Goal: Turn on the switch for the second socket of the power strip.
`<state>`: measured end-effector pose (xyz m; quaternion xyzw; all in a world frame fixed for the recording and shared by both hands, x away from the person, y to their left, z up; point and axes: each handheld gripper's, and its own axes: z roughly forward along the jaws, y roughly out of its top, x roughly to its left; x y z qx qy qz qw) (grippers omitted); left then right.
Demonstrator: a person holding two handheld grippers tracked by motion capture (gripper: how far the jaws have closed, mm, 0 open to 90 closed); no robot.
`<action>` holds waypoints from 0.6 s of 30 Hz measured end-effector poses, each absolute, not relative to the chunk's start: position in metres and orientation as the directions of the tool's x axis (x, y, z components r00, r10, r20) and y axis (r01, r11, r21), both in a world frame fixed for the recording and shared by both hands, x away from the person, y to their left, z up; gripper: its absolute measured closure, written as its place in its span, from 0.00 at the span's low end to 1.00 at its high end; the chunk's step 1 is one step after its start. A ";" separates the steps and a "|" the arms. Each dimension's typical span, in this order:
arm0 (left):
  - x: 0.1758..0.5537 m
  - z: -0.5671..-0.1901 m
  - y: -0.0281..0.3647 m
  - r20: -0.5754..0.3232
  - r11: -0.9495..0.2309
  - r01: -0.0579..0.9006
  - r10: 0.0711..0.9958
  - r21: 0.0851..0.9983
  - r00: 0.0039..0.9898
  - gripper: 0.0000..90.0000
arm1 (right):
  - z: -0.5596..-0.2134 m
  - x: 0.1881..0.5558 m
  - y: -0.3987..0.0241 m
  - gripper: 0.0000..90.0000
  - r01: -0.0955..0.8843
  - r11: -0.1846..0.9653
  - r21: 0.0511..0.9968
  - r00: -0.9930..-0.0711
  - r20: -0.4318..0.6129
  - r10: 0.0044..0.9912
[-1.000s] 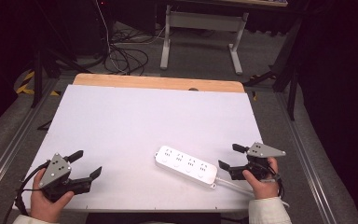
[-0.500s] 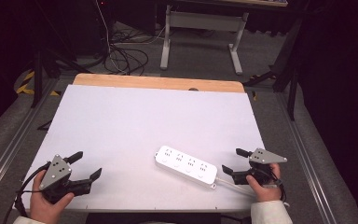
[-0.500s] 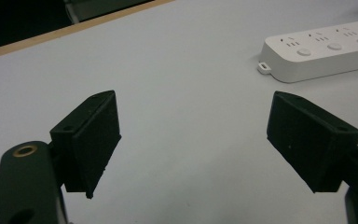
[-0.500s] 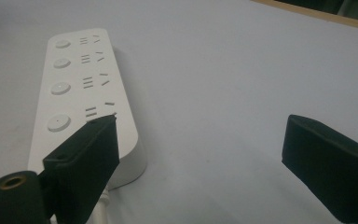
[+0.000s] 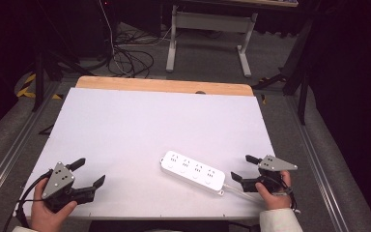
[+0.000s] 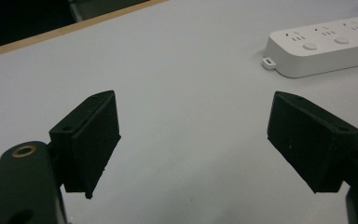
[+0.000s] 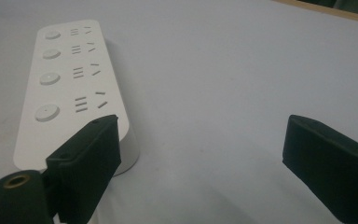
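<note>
power strip (image 5: 193,172) lies flat on the white table (image 5: 140,130), near its front edge and right of the middle, its cord end toward my right tool (image 5: 245,169). that tool sits just beside the strip's end, jaws spread wide, gripping nothing. my left tool (image 5: 89,171) rests well apart at the front left corner, also wide open and empty.

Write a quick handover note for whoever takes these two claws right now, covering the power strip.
Left claw: open, empty, near the table's front left corner.
Right claw: open, empty, just right of the power strip's cable end, not touching it.
Power strip: white, four sockets with buttons, lies flat and slanted on the white table, front right, nothing plugged in.
Done: nothing visible yet.
Left: probably grasp the strip; the right claw is nearest.
</note>
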<state>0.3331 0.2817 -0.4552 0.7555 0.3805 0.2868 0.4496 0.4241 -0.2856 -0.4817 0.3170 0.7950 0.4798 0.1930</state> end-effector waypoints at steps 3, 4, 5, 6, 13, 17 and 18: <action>0.333 -0.455 0.282 0.084 -0.298 0.317 0.834 0.900 0.546 0.19 | -0.481 0.424 -0.287 0.13 0.315 0.330 0.890 -0.718 -0.004 0.696; 0.333 -0.455 0.282 0.085 -0.297 0.314 0.835 0.902 0.544 0.19 | -0.480 0.424 -0.287 0.13 0.311 0.331 0.891 -0.718 -0.008 0.696; 0.333 -0.455 0.282 0.079 -0.293 0.317 0.835 0.902 0.545 0.19 | -0.480 0.423 -0.287 0.13 0.309 0.329 0.892 -0.717 -0.009 0.697; 0.333 -0.455 0.282 0.078 -0.292 0.318 0.835 0.902 0.545 0.19 | -0.480 0.423 -0.287 0.13 0.310 0.325 0.893 -0.716 -0.006 0.698; 0.333 -0.455 0.283 0.072 -0.285 0.319 0.836 0.904 0.544 0.19 | -0.478 0.422 -0.286 0.13 0.302 0.328 0.895 -0.718 -0.013 0.696; 0.334 -0.455 0.284 0.074 -0.283 0.316 0.839 0.906 0.539 0.19 | -0.477 0.421 -0.286 0.13 0.297 0.329 0.896 -0.716 -0.019 0.698; 0.334 -0.456 0.284 0.069 -0.279 0.317 0.839 0.906 0.540 0.19 | -0.477 0.421 -0.286 0.13 0.295 0.328 0.897 -0.714 -0.022 0.700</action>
